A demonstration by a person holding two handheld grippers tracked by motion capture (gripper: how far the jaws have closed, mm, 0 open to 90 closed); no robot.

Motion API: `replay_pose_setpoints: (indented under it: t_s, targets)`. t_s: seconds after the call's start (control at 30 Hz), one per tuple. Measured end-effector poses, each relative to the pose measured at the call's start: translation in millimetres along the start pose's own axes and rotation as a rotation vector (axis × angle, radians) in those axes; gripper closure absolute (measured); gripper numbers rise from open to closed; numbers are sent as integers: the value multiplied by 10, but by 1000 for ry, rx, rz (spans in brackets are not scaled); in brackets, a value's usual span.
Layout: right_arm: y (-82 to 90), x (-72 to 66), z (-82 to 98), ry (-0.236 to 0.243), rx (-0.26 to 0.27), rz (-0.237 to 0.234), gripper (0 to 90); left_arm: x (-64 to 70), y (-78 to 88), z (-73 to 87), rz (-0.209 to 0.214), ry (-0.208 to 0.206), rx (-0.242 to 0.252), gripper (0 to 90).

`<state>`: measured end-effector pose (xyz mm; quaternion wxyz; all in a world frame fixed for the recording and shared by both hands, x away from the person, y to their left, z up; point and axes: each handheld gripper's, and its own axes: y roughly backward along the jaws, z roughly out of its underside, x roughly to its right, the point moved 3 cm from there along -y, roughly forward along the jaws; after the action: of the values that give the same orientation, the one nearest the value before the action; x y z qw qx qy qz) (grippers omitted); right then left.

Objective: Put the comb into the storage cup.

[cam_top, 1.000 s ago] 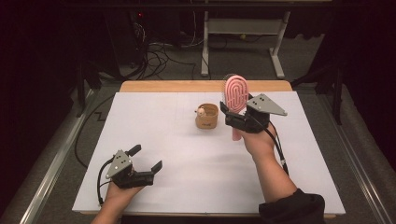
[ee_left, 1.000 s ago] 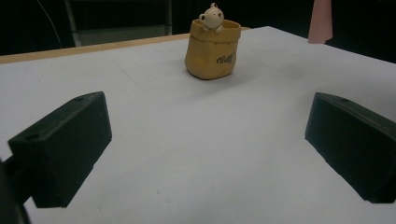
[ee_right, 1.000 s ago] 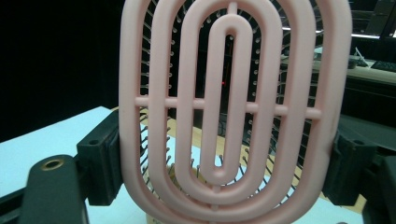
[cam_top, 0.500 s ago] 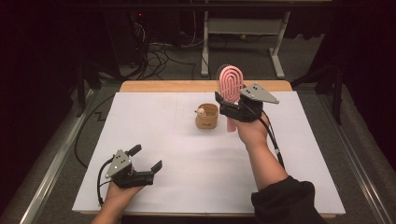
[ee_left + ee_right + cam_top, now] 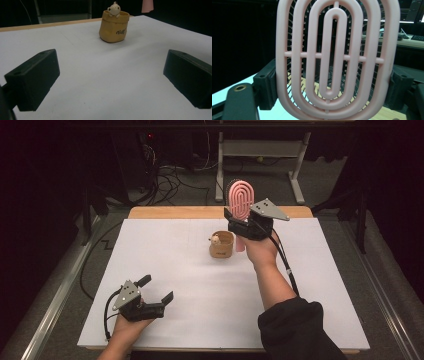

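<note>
Two grippers noted. Right gripper (image 5: 239,221) jaws are clamped on a pink hairbrush (image 5: 240,200), held upright, handle hanging just beside the bear cup (image 5: 221,245), probably for dropping in. Left gripper (image 5: 156,290) jaws gape wide, empty, resting on the surface (image 5: 200,290), cup well ahead.

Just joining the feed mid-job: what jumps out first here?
The pink hairbrush stands upright in the right hand-held gripper, raised above the table's far side. Just left of it sits a small tan cup with a bear figure. The left hand-held gripper rests open near the front-left corner.
</note>
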<state>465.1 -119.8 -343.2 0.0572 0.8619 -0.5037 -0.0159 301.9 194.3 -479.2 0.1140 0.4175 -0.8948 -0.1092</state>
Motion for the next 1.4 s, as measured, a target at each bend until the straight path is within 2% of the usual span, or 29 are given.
replay_pose_setpoints:
  t_s: [0.37, 0.47, 0.6, 0.87, 1.0, 1.4]
  targets:
    - [-200, 16, -22, -20, 21, 23, 199, 17, -17, 11, 2, -12, -7, 13]
    - [-263, 5, -31, -9, 15, 30, 199, 21, -19, 12, 5, -11, -4, 13]
    - [-330, -9, -45, -21, 17, 28, 199, 7, -6, 15, 3, -8, 0, 14]
    - [-475, -52, -71, -2, 15, 33, 199, -1, -6, 19, 3, -15, -5, 13]
    - [-536, -52, -85, -9, 22, 30, 199, -6, -6, 23, 1, -8, -2, 13]
    - [-658, -113, 15, -2, 14, 16, 198, -9, 1, 27, -2, -12, -7, 13]
